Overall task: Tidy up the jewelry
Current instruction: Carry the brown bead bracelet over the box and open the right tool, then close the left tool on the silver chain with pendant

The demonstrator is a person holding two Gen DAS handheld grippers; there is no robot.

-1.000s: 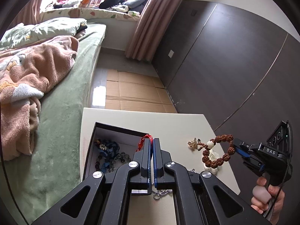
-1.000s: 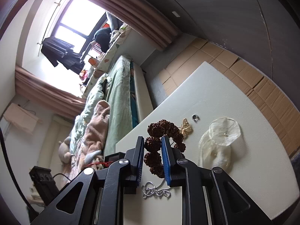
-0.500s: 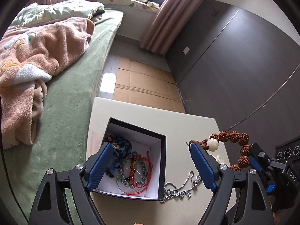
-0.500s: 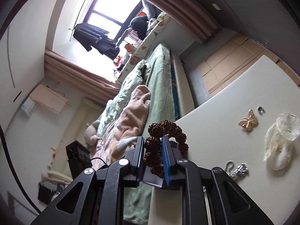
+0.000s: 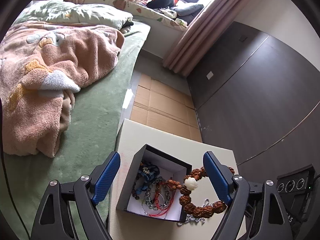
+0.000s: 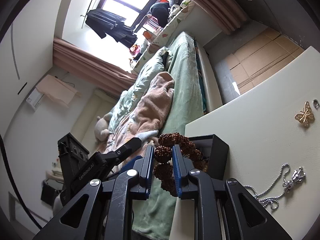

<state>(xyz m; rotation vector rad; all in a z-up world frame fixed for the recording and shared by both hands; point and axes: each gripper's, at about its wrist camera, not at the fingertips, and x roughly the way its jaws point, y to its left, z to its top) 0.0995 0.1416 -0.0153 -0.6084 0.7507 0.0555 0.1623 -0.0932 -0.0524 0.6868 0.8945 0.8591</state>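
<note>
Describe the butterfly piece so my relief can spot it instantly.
Start at the cream table, past the black box. The butterfly brooch lies flat there, beside a small silver ring. It is the only gold, winged piece; the chain necklace nearer the camera is silver.

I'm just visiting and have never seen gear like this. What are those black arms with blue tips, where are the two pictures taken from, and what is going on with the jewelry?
There is no robot here: a person holds a two-fingered clamp in each hand, and each clamp carries a wide-angle camera looking along its fingers. One picture comes from the left gripper, whose jaws stand wide open over a black box already holding several bracelets. The other comes from the right gripper, shut on a brown bead bracelet and holding it at the box's rim. On the pale table lie a gold butterfly brooch, a small ring and a silver chain. A bed stands beside the table.
</note>
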